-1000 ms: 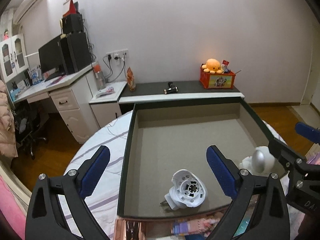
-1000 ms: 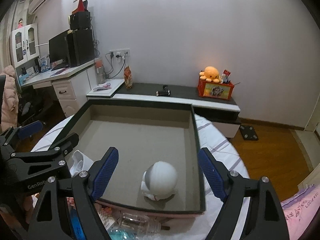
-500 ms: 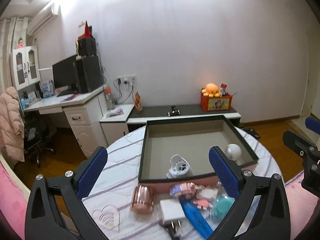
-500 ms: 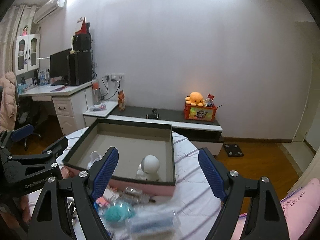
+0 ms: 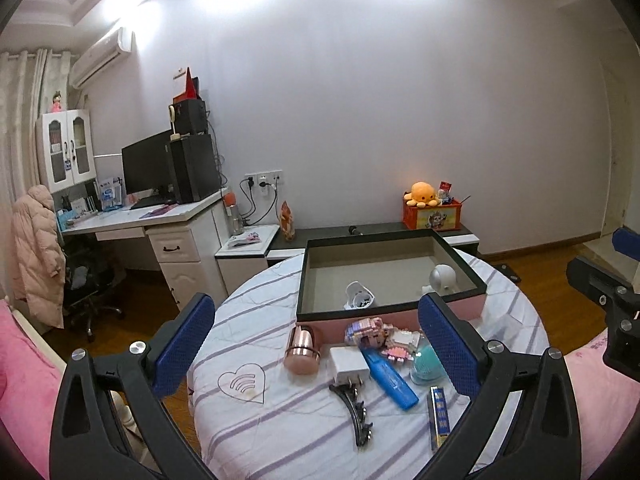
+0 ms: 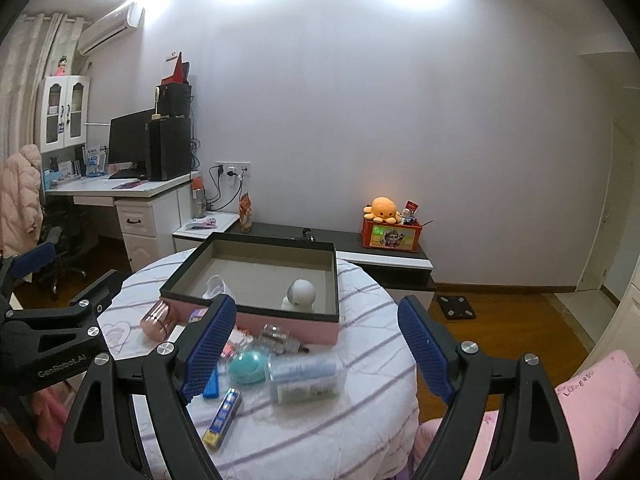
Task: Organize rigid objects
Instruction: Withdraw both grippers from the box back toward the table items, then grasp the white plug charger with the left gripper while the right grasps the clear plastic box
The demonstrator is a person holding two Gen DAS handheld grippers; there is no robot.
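Observation:
A pink box with a black rim (image 5: 390,309) (image 6: 248,313) sits on the round table. In it lie a white plug-like part (image 5: 359,295) (image 6: 215,285) and a white round camera (image 5: 442,276) (image 6: 301,293). In front of the box lie a rose-gold cup (image 5: 301,349) (image 6: 158,316), a white charger (image 5: 349,364), a blue marker (image 5: 390,378), a black hair clip (image 5: 358,414), a teal ball (image 6: 247,366), a clear cylinder case (image 6: 306,376) and a slim blue-yellow box (image 5: 440,416) (image 6: 223,416). My left gripper (image 5: 316,344) and right gripper (image 6: 316,344) are open, empty, held back above the table's near side.
The table has a white striped cloth (image 5: 280,420). Pink bedding (image 6: 592,404) lies at the right. Behind the table stand a low dark cabinet (image 6: 360,244) with an orange box and plush (image 6: 390,228), and a white desk (image 5: 160,228) with a monitor.
Both grippers have pulled back and up from over the box, so the whole table and loose objects now show. The plug-like part and round camera stay in the box.

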